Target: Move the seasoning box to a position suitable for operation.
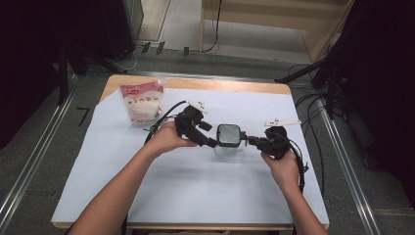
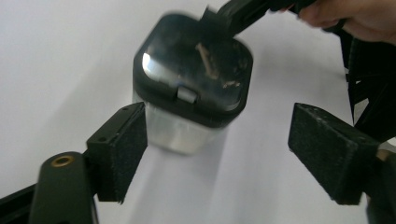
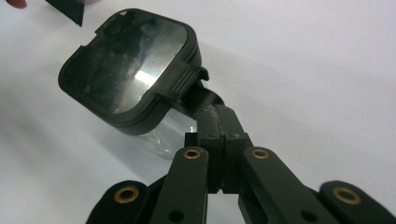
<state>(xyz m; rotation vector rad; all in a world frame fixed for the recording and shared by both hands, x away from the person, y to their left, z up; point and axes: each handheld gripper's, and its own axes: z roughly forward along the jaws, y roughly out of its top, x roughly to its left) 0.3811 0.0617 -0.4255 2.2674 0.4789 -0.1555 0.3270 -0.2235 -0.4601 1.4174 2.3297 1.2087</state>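
Black fingers, brass rivets, trailing cables

Clear plastic container, glossy black lid; matt white tablecloth.

Black lid and clear body on a white sheet

The jar has a glossy black lid over a clear, colourless body. Both grippers, left and right, are black with brass-coloured rivets. The sheet is plain white on a light wooden table. At ten o'clock, the bag is white with a red top band.
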